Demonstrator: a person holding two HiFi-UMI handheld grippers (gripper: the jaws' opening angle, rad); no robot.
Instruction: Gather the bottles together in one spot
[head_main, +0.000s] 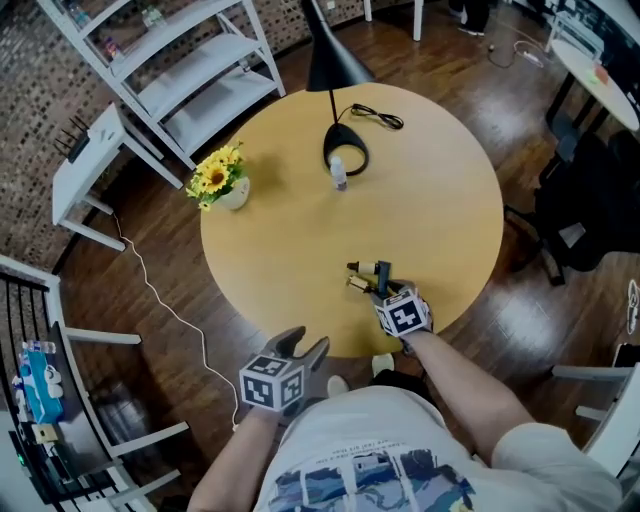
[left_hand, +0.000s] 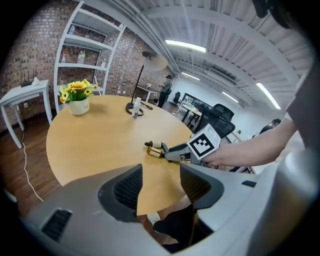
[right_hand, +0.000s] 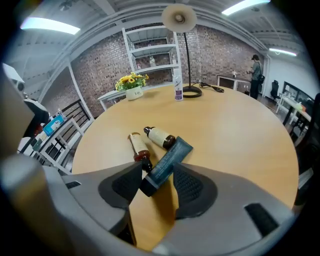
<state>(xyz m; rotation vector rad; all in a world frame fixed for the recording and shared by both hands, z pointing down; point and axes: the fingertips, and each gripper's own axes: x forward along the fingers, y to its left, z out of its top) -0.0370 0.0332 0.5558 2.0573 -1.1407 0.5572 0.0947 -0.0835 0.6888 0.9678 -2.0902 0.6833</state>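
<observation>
On the round wooden table (head_main: 300, 230), two small bottles lie side by side near the front edge: an amber one (right_hand: 137, 146) and a cream one with a dark cap (right_hand: 160, 136). Next to them lies a dark teal tube (right_hand: 170, 160). Its cap end rests between the jaws of my right gripper (right_hand: 157, 176), whose pads stand close to it without visibly pressing. A white bottle with a purple label (head_main: 339, 172) stands far off, by the lamp base. My left gripper (head_main: 303, 347) hangs open and empty off the table's near edge.
A black floor lamp's base (head_main: 346, 150) and its cable (head_main: 378, 117) sit on the far side of the table. A pot of yellow flowers (head_main: 222, 180) stands at the left edge. White shelving (head_main: 190, 70) and a side table (head_main: 85, 170) are beyond, and a dark chair (head_main: 590, 200) is at the right.
</observation>
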